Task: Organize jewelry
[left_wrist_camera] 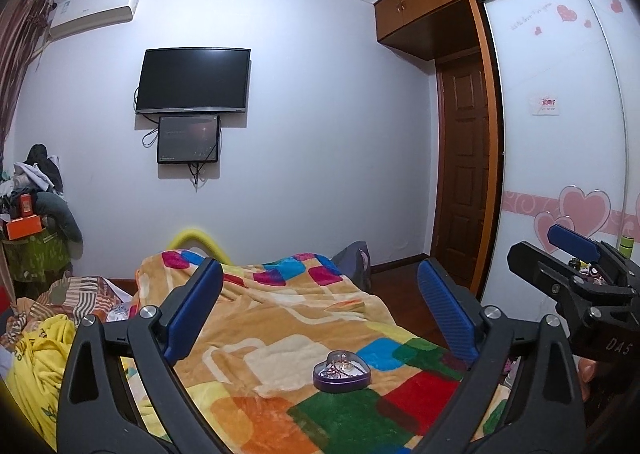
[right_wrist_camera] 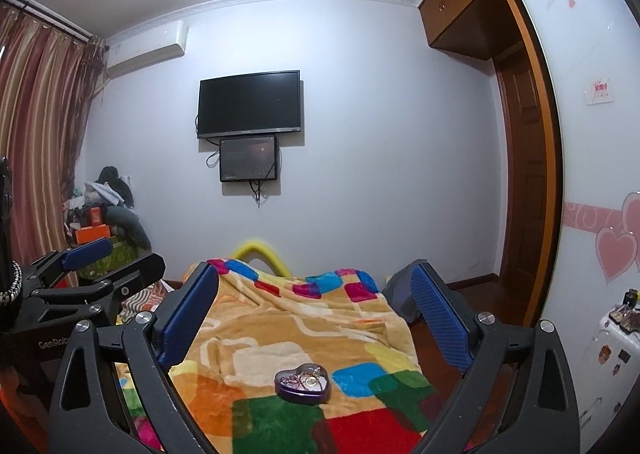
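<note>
A purple heart-shaped tin (left_wrist_camera: 342,370) (right_wrist_camera: 302,382) lies without a lid on the patchwork blanket (left_wrist_camera: 280,318) (right_wrist_camera: 288,326). Thin chains and a ring sit tangled inside it. My left gripper (left_wrist_camera: 320,268) is open, and the tin shows low between its blue pads (left_wrist_camera: 192,310), apart from both. My right gripper (right_wrist_camera: 314,270) is open too, with the tin below the gap and nothing touching its pads (right_wrist_camera: 440,322). Each gripper appears at the edge of the other's view: the right gripper (left_wrist_camera: 560,254) to the right and the left gripper (right_wrist_camera: 116,260) to the left.
The bed runs toward a wall with a TV (left_wrist_camera: 194,80) and a small screen below it. A clutter pile (left_wrist_camera: 32,194) stands at the left, with yellow cloth (left_wrist_camera: 36,358) near it. A wardrobe door (left_wrist_camera: 560,134), a grey bag (left_wrist_camera: 356,258) and a white cabinet (right_wrist_camera: 612,338) stand to the right.
</note>
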Motion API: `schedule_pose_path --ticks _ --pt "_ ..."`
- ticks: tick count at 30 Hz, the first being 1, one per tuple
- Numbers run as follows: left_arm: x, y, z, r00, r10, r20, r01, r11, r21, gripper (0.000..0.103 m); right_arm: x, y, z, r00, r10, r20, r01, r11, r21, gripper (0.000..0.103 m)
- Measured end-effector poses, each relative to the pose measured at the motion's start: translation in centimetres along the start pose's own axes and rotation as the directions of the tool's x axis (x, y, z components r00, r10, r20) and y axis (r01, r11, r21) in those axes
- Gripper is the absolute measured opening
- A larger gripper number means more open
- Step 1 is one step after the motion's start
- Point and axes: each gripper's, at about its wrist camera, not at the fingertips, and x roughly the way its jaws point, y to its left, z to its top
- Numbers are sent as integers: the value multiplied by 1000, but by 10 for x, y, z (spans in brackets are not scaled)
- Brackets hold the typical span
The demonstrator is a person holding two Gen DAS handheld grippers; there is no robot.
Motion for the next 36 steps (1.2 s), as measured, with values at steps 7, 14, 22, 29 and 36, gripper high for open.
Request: schedule_pose_path --ticks 7,14,22,29,36 --pt "2 0 0 1000 2 -6 -2 1000 3 99 1 0 1 1000 4 -18 -4 1000 1 96" --pt "3 0 0 1000 3 -8 -3 1000 4 99 1 -1 1 1000 7 -27 -7 1000 7 96" --pt "5 1 -1 1000 2 -12 -2 1000 3 99 1 0 2 999 10 -37 -9 1000 12 96" --pt "6 1 -4 1000 -1 -12 1 1000 -5 101 1 -1 2 999 9 -37 -9 1000 12 96" --pt "7 1 -3 1000 3 -9 -3 1000 0 101 2 -1 1 999 10 -47 -10 1000 11 96"
